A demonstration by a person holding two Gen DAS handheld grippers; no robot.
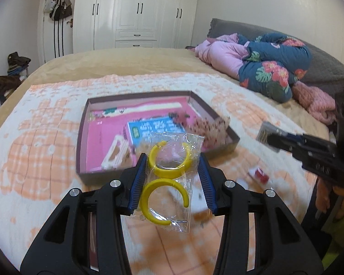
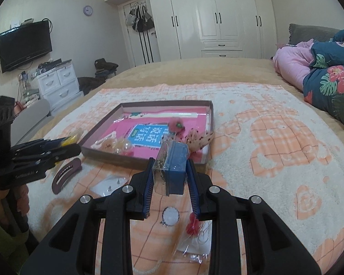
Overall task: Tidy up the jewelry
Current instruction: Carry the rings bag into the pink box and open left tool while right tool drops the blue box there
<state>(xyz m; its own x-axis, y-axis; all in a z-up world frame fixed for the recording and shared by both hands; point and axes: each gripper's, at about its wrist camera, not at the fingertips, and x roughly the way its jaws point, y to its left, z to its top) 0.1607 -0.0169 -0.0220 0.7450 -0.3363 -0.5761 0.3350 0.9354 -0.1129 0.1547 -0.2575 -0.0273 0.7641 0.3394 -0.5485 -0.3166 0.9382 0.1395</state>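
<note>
Terry blanket (image 1: 45, 142): white with orange checked shapes, fluffy, filling the lower two thirds of both views over a tan bed cover.
Box lid (image 1: 84, 123): shallow brown cardboard tray at frame centre, lined with a pink printed sheet that bears a blue panel; a speckled frilly item rests at its right inner edge, and small pale pieces lie at its near left.
Left gripper (image 1: 173, 171): black arms with ribbed blue pads, reaching up from the bottom of the left wrist view and angled downward; jaws clenched on the earring bag, held above the blanket, in front of the lid's near wall.
Right gripper (image 2: 169, 176): same build, bottom centre of its own view, tilted downward; jaws clamped on the blue box, just before the lid's near right corner.
Earring bag (image 1: 172, 183): crinkled clear plastic, two glossy yellow C-shaped hoops stacked one above the other.
Blue box (image 2: 176, 167): small, rectangular, with a clear plastic side showing a fine chain.
Hair clip (image 2: 65, 175): dark plum, curved, lying on the blanket at left.
Red flower piece (image 2: 192, 226): in clear wrap, lower centre.
</note>
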